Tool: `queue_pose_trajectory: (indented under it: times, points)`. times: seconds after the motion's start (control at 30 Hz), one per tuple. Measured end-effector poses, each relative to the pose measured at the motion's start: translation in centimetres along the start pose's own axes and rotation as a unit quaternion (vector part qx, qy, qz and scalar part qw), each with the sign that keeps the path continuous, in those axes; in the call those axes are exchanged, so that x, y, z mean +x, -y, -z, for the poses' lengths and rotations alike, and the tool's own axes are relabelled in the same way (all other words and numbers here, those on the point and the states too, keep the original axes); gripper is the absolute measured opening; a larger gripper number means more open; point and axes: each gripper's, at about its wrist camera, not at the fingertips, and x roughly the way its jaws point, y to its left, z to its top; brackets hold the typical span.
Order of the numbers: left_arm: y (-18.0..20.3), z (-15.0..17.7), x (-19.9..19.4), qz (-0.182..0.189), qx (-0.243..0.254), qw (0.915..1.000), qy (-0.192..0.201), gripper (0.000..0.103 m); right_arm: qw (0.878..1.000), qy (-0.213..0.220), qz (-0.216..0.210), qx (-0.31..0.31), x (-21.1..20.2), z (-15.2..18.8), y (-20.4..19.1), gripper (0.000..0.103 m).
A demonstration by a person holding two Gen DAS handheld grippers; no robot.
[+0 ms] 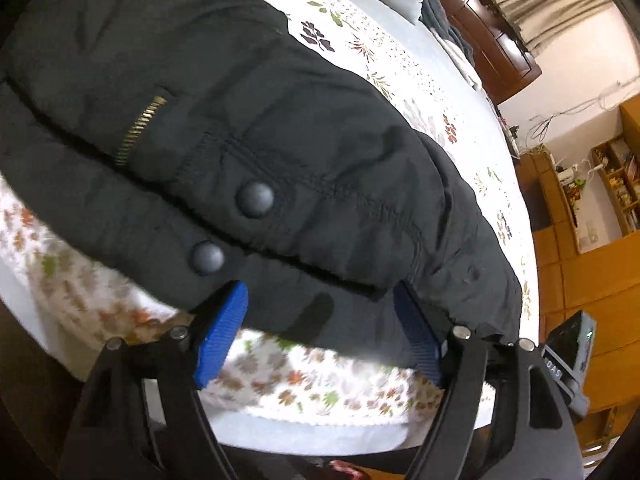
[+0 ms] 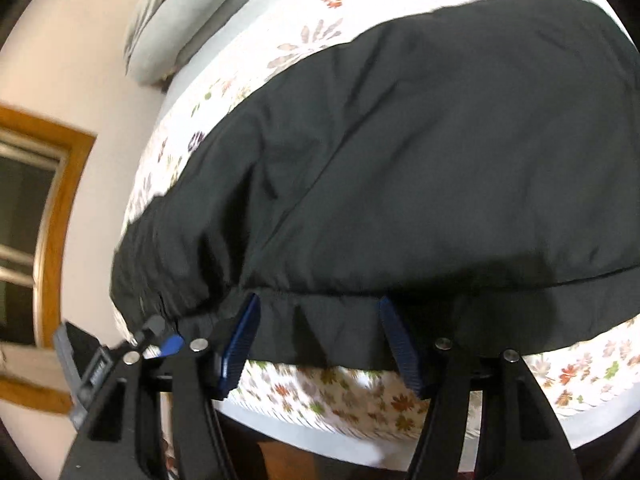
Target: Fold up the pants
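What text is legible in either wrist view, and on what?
"DAS": partial white lettering on the dark device at the right edge of the left wrist view; the rest is cut off.
Small display block at the lower left of the right wrist view: markings too blurred to read.
Black pants: no print or label visible, only snaps and a brass zipper.
Floral bedsheet: pattern only, no words.
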Motion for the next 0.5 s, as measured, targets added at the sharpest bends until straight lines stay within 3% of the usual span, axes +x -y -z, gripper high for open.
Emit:
queue_pose_trajectory:
  times: [0.17, 0.2, 0.23, 0.3, 0.37, 0.5]
  points:
    - [1.1, -0.9, 1.2, 0.009, 0.002, 0.9999, 0.007, 0.075, 1.000, 0.011, 0.012, 0.023, 1.2, -1.2, -0.1, 0.064]
    - [1.3, -1.1, 1.5, 0.006, 0.000, 0.9999, 0.008, 0.075, 1.000, 0.013, 0.015, 0.023, 1.3, -1.2, -0.1, 0.060]
    - [1.3, -1.2, 1.8, 0.006, -0.004, 0.9999, 0.008, 0.075, 0.999, 0.016, 0.025, 0.022, 1.5, -1.3, -0.2, 0.054]
    - [1.1, -1.5, 2.0, 0.006, -0.012, 0.9999, 0.008, 0.075, 0.998, 0.025, 0.050, 0.010, 1.4, -1.4, -0.3, 0.019]
    - [0.9, -1.5, 2.0, 0.007, -0.014, 0.9998, 0.009, 0.072, 0.998, 0.035, 0.050, 0.009, 0.9, -1.4, -0.1, 0.009]
    - [-0.7, -1.5, 0.8, 0.005, -0.028, 0.9994, 0.017, 0.040, 0.997, 0.049, 0.056, -0.003, -1.0, -1.0, 0.1, 0.006]
